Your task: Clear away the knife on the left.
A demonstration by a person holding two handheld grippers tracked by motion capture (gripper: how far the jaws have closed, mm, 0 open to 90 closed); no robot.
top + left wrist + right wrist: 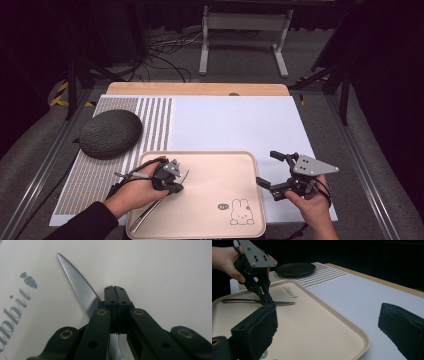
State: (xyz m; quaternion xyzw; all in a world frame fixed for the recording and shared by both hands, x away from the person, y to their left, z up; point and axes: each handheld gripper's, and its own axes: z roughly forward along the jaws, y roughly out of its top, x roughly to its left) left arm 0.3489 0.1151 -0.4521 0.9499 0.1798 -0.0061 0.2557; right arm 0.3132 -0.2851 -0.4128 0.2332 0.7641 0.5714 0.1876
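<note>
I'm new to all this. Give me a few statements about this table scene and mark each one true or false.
1. The left gripper is shut on the knife. True.
2. The knife's blade has a smooth edge. False: the left gripper view shows it serrated.
3. The right gripper holds a fork. False: its jaws stand open and hold nothing.
4. The tray has a rabbit drawing on it. True.
5. The dark round plate sits on the tray. False: it lies off the tray, on the striped mat at the table's left.
</note>
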